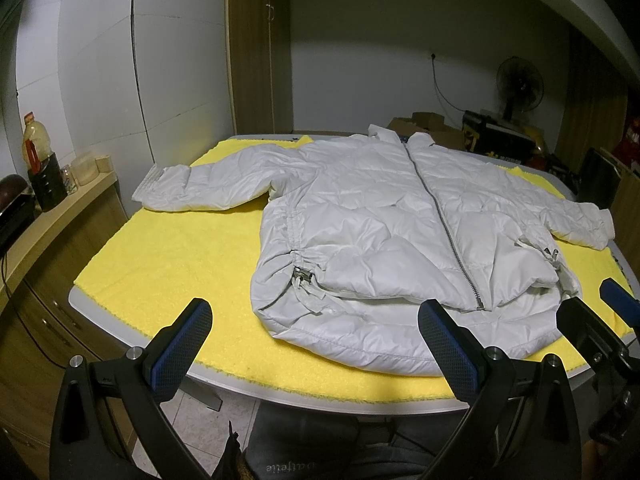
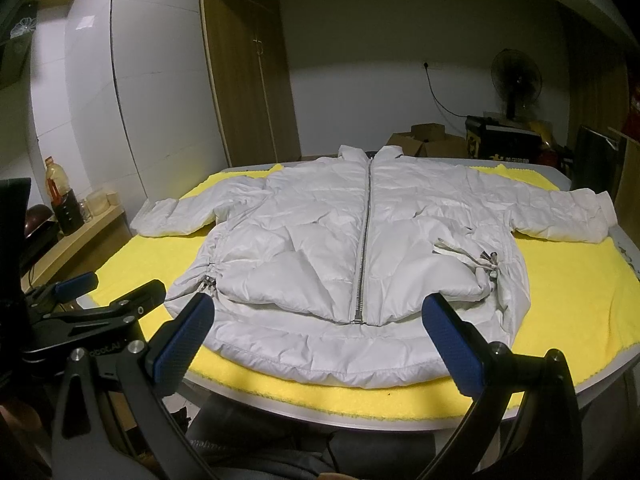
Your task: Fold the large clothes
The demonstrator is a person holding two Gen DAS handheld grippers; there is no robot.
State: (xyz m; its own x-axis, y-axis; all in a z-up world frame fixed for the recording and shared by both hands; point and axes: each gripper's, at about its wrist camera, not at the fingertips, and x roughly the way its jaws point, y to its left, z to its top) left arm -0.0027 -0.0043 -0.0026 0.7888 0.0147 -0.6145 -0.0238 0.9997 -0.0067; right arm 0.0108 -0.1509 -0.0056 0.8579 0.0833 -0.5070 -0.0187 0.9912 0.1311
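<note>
white puffer jacket (image 2: 360, 248) lies flat, zipped, on the yellow mat (image 2: 580, 288), just ahead of both spread, empty jaws; left gripper (image 1: 316, 344) and right gripper (image 2: 316, 340) should likely pinch a sleeve cuff cleanly, folding inward without dragging the body

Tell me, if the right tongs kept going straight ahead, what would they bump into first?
Most likely the jacket: the open right tongs point at its near hem, just past the yellow mat. Depth is hard to judge.

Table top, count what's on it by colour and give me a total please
White: 1, the jacket
Yellow: 1, the mat under it
Total: 2
</note>
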